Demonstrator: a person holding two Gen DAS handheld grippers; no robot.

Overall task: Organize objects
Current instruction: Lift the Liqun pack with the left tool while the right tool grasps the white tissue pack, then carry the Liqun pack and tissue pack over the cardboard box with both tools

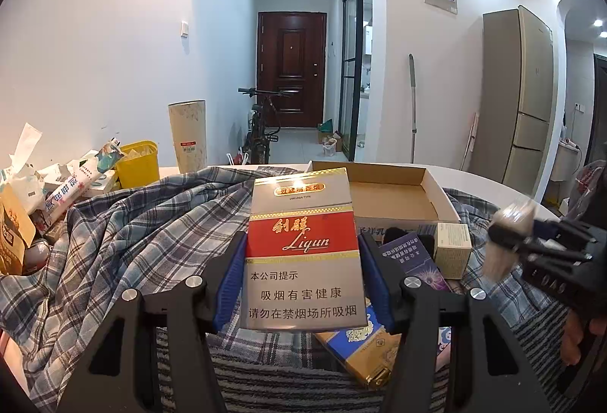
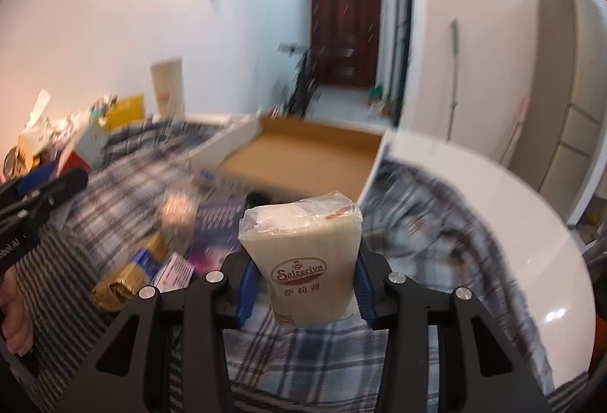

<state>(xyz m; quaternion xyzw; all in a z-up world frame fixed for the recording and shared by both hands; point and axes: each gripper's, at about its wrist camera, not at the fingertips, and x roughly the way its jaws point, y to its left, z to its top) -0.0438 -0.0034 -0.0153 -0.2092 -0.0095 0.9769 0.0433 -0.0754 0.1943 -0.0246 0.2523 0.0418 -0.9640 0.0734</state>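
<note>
My left gripper (image 1: pixel 301 261) is shut on a red and silver Liqun cigarette pack (image 1: pixel 303 246), held upright above the plaid cloth (image 1: pixel 151 230). My right gripper (image 2: pixel 301 284) is shut on a beige Saizeriya wet-wipe packet (image 2: pixel 303 261) in clear wrap, also upright; in the left wrist view that gripper (image 1: pixel 504 234) shows blurred at the right. An open, shallow cardboard box (image 1: pixel 390 196) (image 2: pixel 303 155) lies on the cloth behind both. On the cloth near the box lie a purple pack (image 1: pixel 409 257), a small beige box (image 1: pixel 453 246) and a blue and gold pack (image 1: pixel 368 352).
A clutter pile with a yellow tub (image 1: pixel 136 166), paper packets (image 1: pixel 72 193) and a tall pale cylinder (image 1: pixel 188 136) fills the table's left end. The white round table edge (image 2: pixel 512 223) curves at right. A bicycle (image 1: pixel 261 132), door and fridge (image 1: pixel 519 98) stand beyond.
</note>
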